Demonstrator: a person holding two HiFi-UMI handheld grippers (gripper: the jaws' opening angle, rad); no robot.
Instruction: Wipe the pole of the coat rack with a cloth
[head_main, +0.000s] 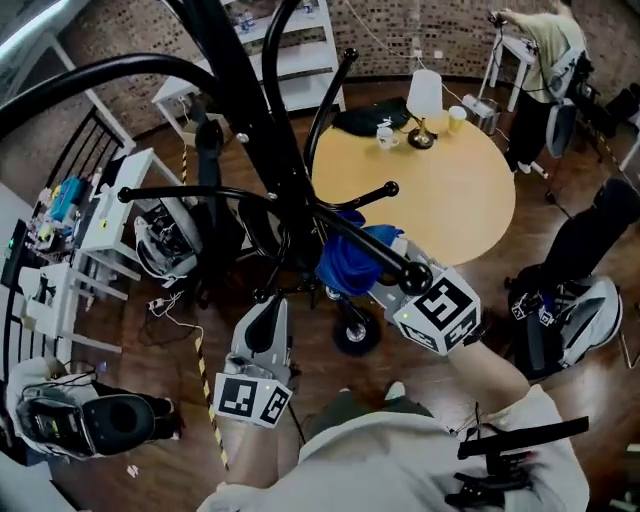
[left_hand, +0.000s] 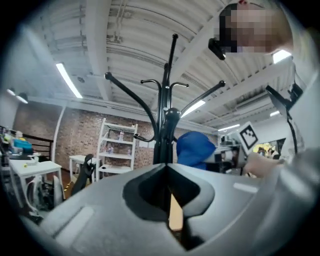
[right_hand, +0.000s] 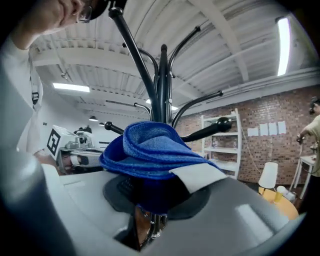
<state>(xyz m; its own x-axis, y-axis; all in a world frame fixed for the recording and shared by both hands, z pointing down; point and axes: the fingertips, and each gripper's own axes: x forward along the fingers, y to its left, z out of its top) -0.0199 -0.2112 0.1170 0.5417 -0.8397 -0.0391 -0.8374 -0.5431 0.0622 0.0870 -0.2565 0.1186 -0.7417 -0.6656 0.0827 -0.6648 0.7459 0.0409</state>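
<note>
The black coat rack pole (head_main: 255, 130) runs from the top of the head view down to the middle, with curved hooks spreading from it. A blue cloth (head_main: 345, 258) is bunched against the pole's right side, and my right gripper (head_main: 375, 275) is shut on it. In the right gripper view the cloth (right_hand: 150, 150) covers the jaws, with the pole (right_hand: 162, 85) rising right behind it. My left gripper (head_main: 272, 305) sits low on the pole's left side. Its jaws (left_hand: 166, 167) meet in a line, shut with nothing between them, and the pole (left_hand: 164, 135) stands just beyond the tips.
A round wooden table (head_main: 470, 200) behind the rack carries a white lamp (head_main: 424, 95) and a cup (head_main: 386, 137). A white shelf (head_main: 290, 50) stands at the back and white desks (head_main: 110, 215) at the left. A person (head_main: 545, 60) works at the far right.
</note>
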